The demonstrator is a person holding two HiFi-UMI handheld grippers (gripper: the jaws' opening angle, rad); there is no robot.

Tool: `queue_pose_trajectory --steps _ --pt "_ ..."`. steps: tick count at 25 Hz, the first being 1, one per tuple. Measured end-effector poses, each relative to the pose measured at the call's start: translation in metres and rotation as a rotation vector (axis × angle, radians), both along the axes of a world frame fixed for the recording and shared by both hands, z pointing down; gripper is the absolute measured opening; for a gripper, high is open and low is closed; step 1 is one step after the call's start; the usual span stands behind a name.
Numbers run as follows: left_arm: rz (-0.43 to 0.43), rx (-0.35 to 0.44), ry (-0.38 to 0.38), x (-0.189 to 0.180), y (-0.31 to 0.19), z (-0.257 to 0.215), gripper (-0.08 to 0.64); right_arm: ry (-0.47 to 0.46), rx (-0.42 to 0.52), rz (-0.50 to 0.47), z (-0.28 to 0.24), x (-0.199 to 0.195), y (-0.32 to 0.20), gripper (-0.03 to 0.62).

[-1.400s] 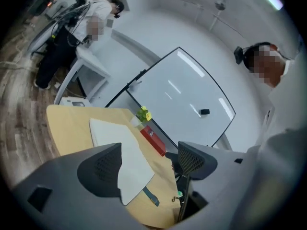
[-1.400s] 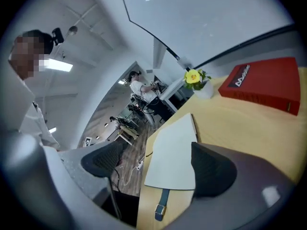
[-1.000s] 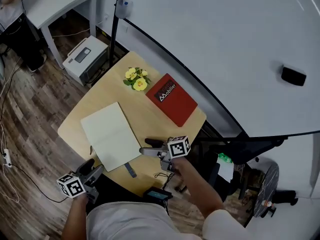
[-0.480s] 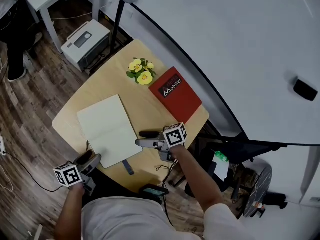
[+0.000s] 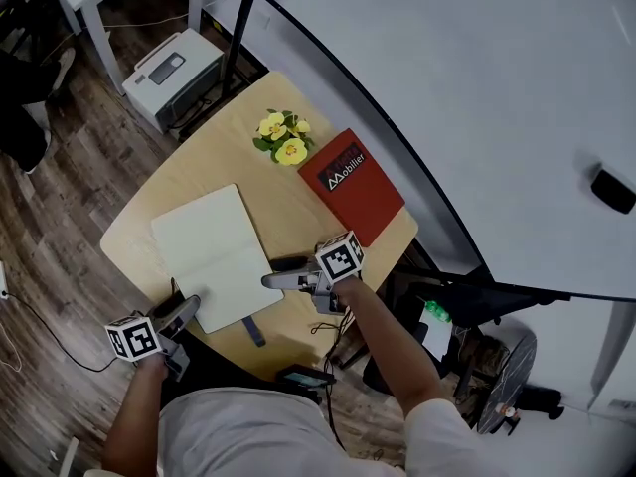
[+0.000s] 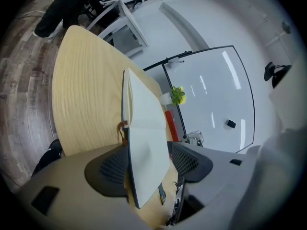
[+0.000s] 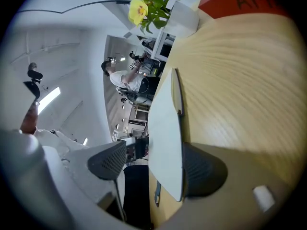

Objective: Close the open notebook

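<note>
Both grippers have sunk toward the table (image 5: 189, 172) since a second ago, and their jaws have just been closing. At the table's near edge, the left gripper (image 5: 189, 308) straddles the near corner of the open notebook (image 5: 211, 254), with one pad close against the cover side and the other clear of the page. Just beyond, the right gripper (image 5: 276, 272) brackets the notebook's right-hand edge the same way, with a gap showing above the page. The notebook lies spread flat on the table's near left part. A red book (image 5: 353, 187) and yellow flowers (image 5: 282, 137) sit by the far edge.
</note>
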State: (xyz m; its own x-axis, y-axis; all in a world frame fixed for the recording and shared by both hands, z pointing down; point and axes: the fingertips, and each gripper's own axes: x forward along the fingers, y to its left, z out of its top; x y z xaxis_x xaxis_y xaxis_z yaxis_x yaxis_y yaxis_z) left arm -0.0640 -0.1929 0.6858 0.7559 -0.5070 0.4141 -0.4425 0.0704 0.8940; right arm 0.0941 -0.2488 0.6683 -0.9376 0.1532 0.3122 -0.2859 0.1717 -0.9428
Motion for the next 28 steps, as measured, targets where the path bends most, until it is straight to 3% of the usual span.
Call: queue_pose_trajectory --steps 3,5,12,18,20,22,26,28 --pt "-0.005 0.001 0.010 0.000 0.004 0.004 0.275 0.019 -0.012 -0.012 0.002 -0.001 0.002 0.362" --pt "-0.001 -0.007 0.020 0.001 0.008 0.008 0.267 0.038 -0.016 -0.022 0.005 0.000 0.002 0.295" --pt "-0.012 -0.035 0.049 0.003 0.009 0.001 0.262 0.051 -0.058 -0.069 0.007 -0.002 0.015 0.286" --pt "-0.017 -0.081 0.100 -0.007 0.026 0.005 0.209 0.010 -0.114 -0.008 0.007 0.001 0.025 0.234" --pt "-0.027 -0.097 0.108 -0.012 0.031 0.004 0.179 -0.008 -0.127 0.008 0.004 0.002 0.028 0.171" --pt "-0.033 -0.109 0.118 -0.016 0.035 0.003 0.155 -0.031 -0.144 0.020 0.000 0.001 0.031 0.164" --pt "-0.066 -0.109 0.238 -0.014 0.037 -0.010 0.106 -0.054 -0.158 0.040 -0.006 0.001 0.036 0.099" --pt "-0.055 -0.088 0.271 -0.015 0.034 -0.017 0.089 -0.081 -0.159 0.066 -0.013 -0.001 0.034 0.097"
